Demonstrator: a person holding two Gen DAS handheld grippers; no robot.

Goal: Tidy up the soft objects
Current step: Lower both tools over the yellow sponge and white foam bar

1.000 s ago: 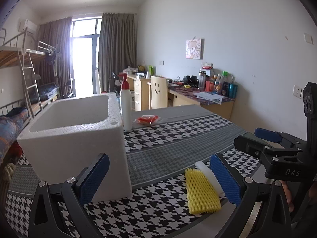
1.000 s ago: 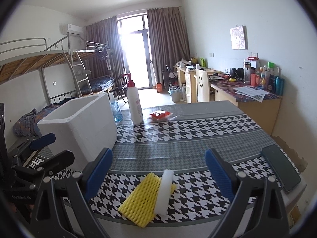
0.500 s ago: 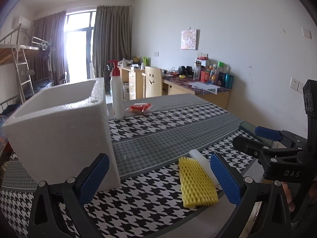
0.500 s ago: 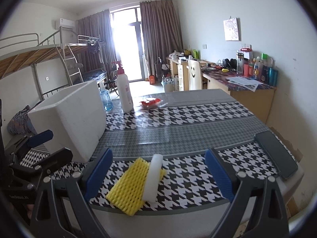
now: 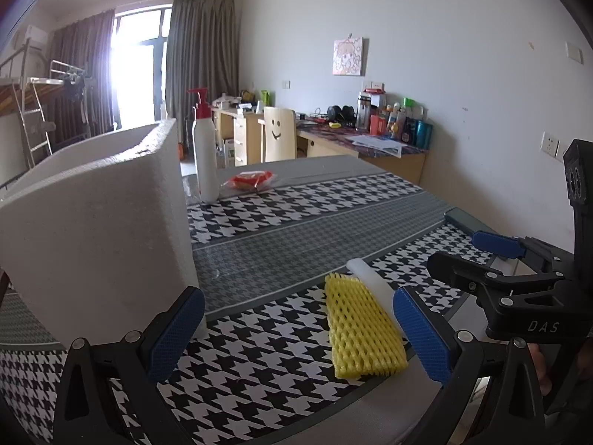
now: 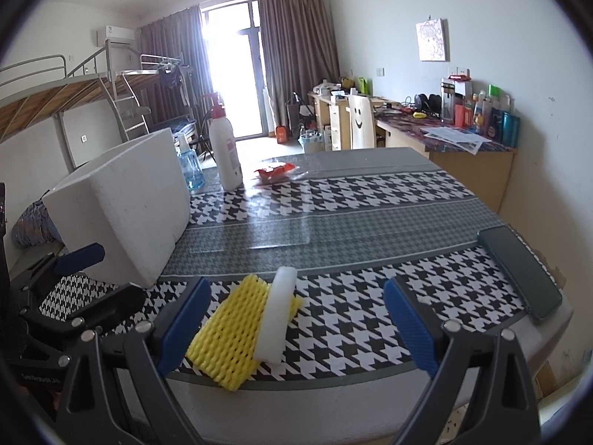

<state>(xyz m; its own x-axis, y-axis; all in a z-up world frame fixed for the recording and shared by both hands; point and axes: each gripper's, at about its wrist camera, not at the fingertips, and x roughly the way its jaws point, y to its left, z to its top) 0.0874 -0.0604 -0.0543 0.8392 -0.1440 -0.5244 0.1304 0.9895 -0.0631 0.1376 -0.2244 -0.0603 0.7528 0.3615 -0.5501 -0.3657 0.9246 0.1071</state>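
Left gripper [image 5: 300,332] and right gripper [image 6: 296,324], both spread wide and holding nothing, at the bottom of their frames. The yellow foam net [image 6: 231,337] lies lower centre on the houndstooth table [image 6: 352,200], near its front edge; the white foam strip [image 6: 276,319] lies partly on it. White foam box [image 6: 122,204] at left; dark phone [image 6: 519,270] at right.
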